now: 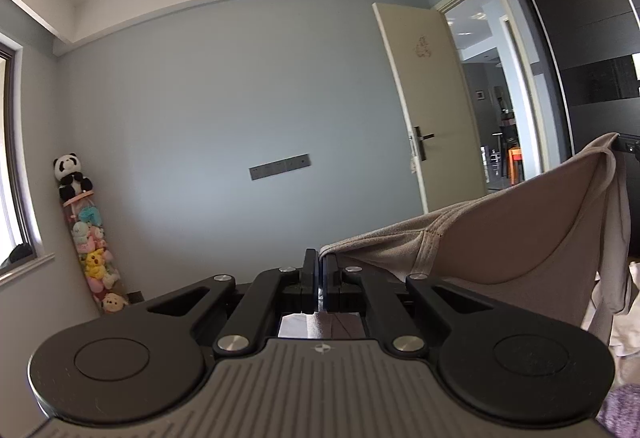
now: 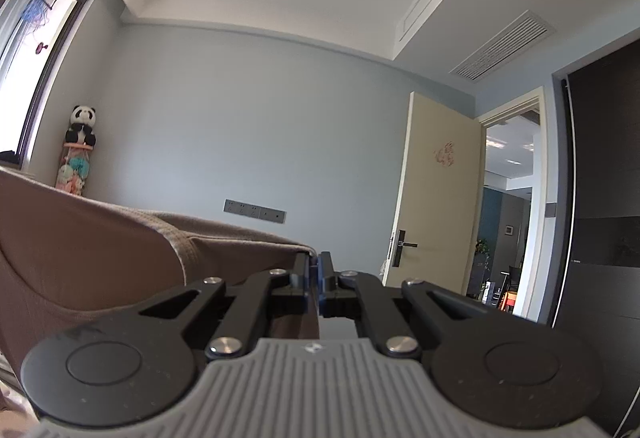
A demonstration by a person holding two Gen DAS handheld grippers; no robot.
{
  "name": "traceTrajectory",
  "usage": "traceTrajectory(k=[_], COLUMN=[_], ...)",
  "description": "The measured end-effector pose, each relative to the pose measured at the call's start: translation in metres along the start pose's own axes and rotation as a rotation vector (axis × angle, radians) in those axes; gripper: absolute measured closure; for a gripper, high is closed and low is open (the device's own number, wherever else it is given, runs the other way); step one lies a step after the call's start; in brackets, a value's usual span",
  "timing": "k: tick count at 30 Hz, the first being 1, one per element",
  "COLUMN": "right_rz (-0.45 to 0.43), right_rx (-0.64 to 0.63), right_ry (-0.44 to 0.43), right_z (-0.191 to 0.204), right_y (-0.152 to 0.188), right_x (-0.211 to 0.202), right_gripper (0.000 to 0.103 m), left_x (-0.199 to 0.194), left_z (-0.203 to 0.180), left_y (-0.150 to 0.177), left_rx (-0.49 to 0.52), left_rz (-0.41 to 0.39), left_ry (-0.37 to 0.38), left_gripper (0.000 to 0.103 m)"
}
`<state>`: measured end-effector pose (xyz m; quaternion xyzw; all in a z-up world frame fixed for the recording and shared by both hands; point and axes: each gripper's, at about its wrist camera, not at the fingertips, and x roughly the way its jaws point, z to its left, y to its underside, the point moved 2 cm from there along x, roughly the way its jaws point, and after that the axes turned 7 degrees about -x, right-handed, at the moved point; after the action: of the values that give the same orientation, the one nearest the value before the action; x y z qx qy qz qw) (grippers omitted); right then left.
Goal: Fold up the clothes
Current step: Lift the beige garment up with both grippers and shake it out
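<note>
A beige-brown garment (image 1: 500, 234) hangs stretched in the air between both grippers. In the left wrist view it runs from my left gripper (image 1: 320, 258), which is shut on its near corner, up to the right, where the other gripper's black tip (image 1: 628, 146) pinches the far corner. A ribbed neckline seam (image 1: 430, 238) shows near the left fingers. In the right wrist view the same garment (image 2: 100, 250) spreads to the left, and my right gripper (image 2: 315, 262) is shut on its edge. Both cameras point up toward the wall, so the lower part of the cloth is hidden.
A blue-grey wall with a socket strip (image 1: 280, 166) faces me. An open cream door (image 1: 432, 109) and a dark wardrobe (image 1: 592, 49) stand at the right. A tall tube of plush toys topped by a panda (image 1: 72, 173) stands by the window (image 2: 28, 49). Pale cloth (image 1: 630, 318) lies low right.
</note>
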<state>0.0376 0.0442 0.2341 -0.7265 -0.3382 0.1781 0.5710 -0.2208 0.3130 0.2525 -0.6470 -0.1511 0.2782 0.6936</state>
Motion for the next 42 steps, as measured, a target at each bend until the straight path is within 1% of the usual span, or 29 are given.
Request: traceTrajectory(k=[3, 7, 9, 12, 14, 19, 23, 27, 30, 36, 39, 42], right_rz=[-0.012, -0.022, -0.012, 0.012, 0.031, 0.091, 0.156, 0.243, 0.314, 0.46, 0.536, 0.601], right_rx=[0.017, 0.021, 0.024, 0.027, 0.029, 0.025, 0.015, -0.003, -0.021, -0.062, -0.052, -0.04], right_ry=[0.018, 0.043, 0.043, 0.039, 0.035, 0.019, -0.001, -0.027, -0.043, -0.059, -0.073, -0.087], right_z=[-0.007, -0.011, -0.013, -0.013, -0.011, -0.003, 0.004, 0.018, 0.035, 0.074, 0.091, 0.109], right_y=[0.003, 0.006, 0.009, 0.019, 0.026, 0.047, 0.069, 0.101, 0.133, 0.21, 0.252, 0.292], right_x=[-0.018, -0.036, -0.037, -0.033, -0.025, 0.008, 0.056, 0.12, 0.172, 0.285, 0.334, 0.373], right_gripper=[0.099, 0.099, 0.099, 0.099, 0.099, 0.099, 0.099, 0.099, 0.098, 0.099, 0.098, 0.098], left_x=[-0.011, -0.007, -0.004, 0.0, 0.01, 0.056, 0.11, 0.183, 0.246, 0.367, 0.414, 0.451], left_z=[-0.003, -0.006, -0.007, -0.009, -0.007, 0.001, 0.011, 0.021, 0.027, 0.031, 0.032, 0.033], left_y=[0.006, 0.01, 0.013, 0.016, 0.022, 0.035, 0.047, 0.072, 0.101, 0.169, 0.208, 0.246], left_rx=[-0.011, -0.009, -0.007, -0.007, -0.012, -0.022, -0.027, -0.011, -0.012, -0.029, -0.036, -0.047], left_rz=[-0.01, 0.009, 0.019, 0.036, 0.056, 0.118, 0.18, 0.271, 0.349, 0.49, 0.56, 0.635], left_ry=[0.031, 0.049, 0.058, 0.071, 0.074, 0.059, 0.045, 0.022, 0.006, -0.016, -0.032, -0.042], left_gripper=[0.103, 0.103, 0.103, 0.103, 0.103, 0.103, 0.103, 0.103, 0.103, 0.103, 0.103, 0.103])
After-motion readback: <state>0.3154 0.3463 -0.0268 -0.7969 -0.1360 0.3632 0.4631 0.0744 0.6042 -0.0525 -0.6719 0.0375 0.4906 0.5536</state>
